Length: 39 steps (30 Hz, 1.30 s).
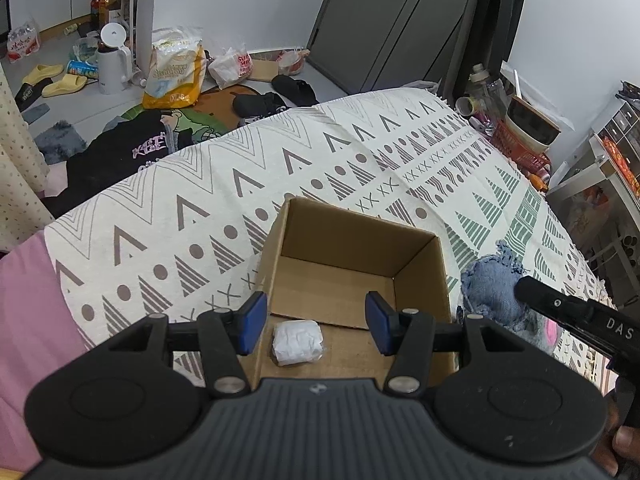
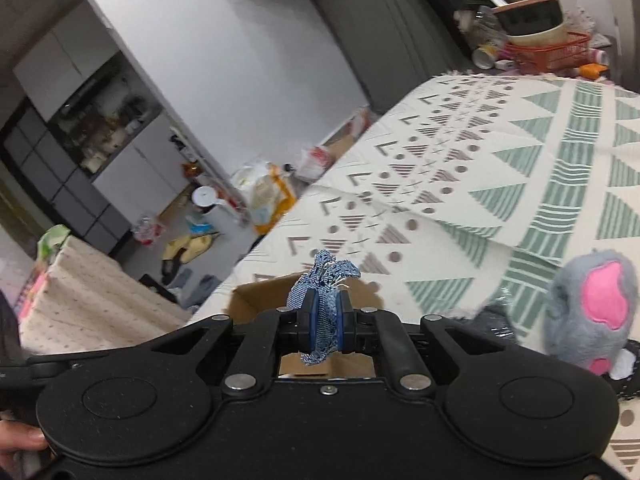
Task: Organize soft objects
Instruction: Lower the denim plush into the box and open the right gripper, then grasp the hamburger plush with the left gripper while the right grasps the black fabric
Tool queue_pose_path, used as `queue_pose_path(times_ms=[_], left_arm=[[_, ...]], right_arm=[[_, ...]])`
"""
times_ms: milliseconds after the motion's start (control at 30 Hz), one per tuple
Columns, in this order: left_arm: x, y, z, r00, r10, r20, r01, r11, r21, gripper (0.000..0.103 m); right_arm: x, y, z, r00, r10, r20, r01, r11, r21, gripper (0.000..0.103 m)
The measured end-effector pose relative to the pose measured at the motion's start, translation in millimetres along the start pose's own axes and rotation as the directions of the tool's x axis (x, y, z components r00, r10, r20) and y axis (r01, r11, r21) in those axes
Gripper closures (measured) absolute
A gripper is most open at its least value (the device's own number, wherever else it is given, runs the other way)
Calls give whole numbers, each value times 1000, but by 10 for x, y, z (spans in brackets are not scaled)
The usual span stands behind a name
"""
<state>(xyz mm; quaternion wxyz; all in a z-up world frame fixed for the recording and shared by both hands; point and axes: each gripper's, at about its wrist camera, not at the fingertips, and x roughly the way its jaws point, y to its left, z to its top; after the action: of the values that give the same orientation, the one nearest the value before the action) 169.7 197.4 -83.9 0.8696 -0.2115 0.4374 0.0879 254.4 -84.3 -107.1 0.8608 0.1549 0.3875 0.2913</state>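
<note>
R gripper is clenched on the denim scrap, pinched mid-length between the blue fingers, frayed ends sticking out above and below. In the left wrist view the scrap bunches just off the cardboard box's right wall, approx 3 o'clock from the box. L gripper hangs released over the box's near edge, fingers spread wide, w/ a white wrapped bundle lying on the box floor beneath them.

Step in hand, as I read it: carry the denim over the box and drop it in. To do it well: lift enough that the dangling tail clears the right wall, center over the open top, then let go; keep L gripper out of the drop path.

Scrap's long axis runs roughly 12-to-6 in the right wrist view, upper tuft leaning twd 1 o'clock. A grey-and-pink plush toy waits on the patterned bedspread, at 3 o'clock from R gripper.
</note>
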Motion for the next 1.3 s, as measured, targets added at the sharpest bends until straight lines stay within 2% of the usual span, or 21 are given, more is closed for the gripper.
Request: queue_pose_path(times_ms=[67,133,167,200,233,267,400,500,600,700,767,933,1300], left_arm=[[-26,-5,-5,1000,2,1,-2,1000,1,50],[-55,-28,-13,1000,4,1,-4,1000,6,50],[-68,-44,-17,1000,5,1,-5,1000,9,50],[-85,-62,-21,1000,5,2,-5,1000,13,50],[-105,-85,-24,1000,5,4,-5,1000,18,50],[-124,-108,-27,1000,5,6,-5,1000,22,50],[-183,-226,-44,1000,3,11,-3,999,39,50],[-211,-335,-71,1000,4,11,-5,998,55,50],[-240,-459,-113,1000,3,11,-4,998,70,50],[-262,-584,-165,1000,6,7,-6,997,83,50],[-276,-666,-200,1000,8,4,-9,996,91,43],[-309,-897,-293,1000,10,6,-10,994,108,37],[-196,-1466,-585,999,-8,-31,13,987,158,37]], right_arm=[[43,22,-27,997,61,-40,-61,998,1,93],[74,63,-49,991,110,-76,-109,994,11,85],[90,78,-53,987,135,-88,-134,991,14,79],[76,106,-47,986,142,-90,-141,990,9,65],[50,138,-41,989,129,-79,-130,992,-4,56],[17,163,-36,991,113,-66,-114,993,-18,54],[-140,108,9,997,63,-51,-63,998,1,54],[-251,20,26,999,-7,-52,8,1000,5,45],[-356,-77,31,994,-89,-64,90,996,0,43],[-458,-179,29,989,-132,-67,132,991,-5,40],[-516,-225,33,986,-153,-73,152,988,-8,35],[-688,-368,16,984,-149,-99,152,988,20,25],[-867,-1003,-77,981,-151,-120,176,957,230,25]])
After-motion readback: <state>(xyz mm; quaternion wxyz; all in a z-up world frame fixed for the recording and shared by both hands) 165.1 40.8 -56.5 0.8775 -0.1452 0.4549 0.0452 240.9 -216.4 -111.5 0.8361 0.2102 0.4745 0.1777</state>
